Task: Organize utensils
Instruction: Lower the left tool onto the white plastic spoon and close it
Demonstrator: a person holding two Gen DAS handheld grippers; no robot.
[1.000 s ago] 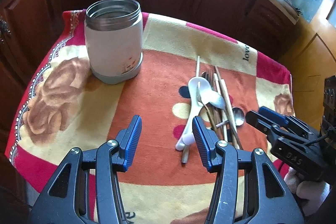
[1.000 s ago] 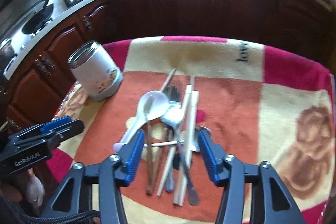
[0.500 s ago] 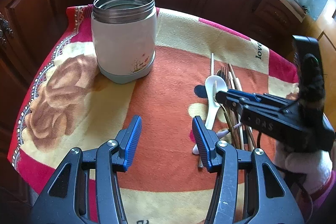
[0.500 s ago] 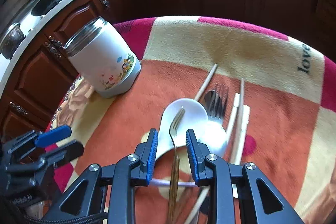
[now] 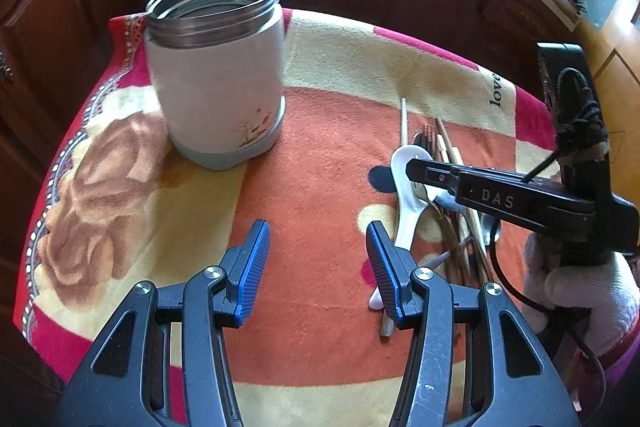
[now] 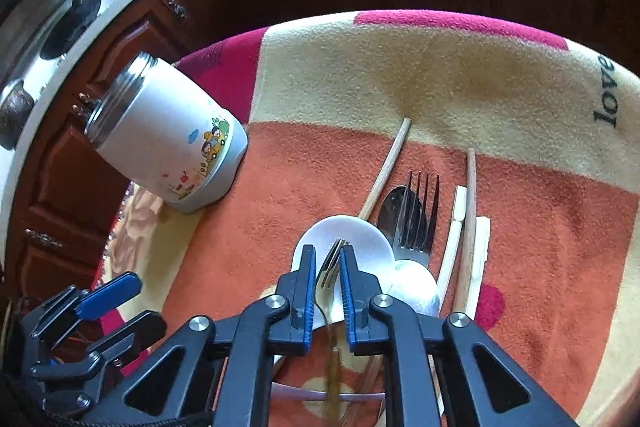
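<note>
I see a flowered blanket (image 5: 320,163) covering the table, with the open steel-rimmed food jar (image 5: 216,75) upright on it. My left gripper (image 5: 318,267) hangs wide and empty, well apart from the utensil pile (image 6: 424,239). My right gripper (image 6: 327,287) pinches a small fork (image 6: 330,263) over the white spoon (image 6: 360,243).
</note>
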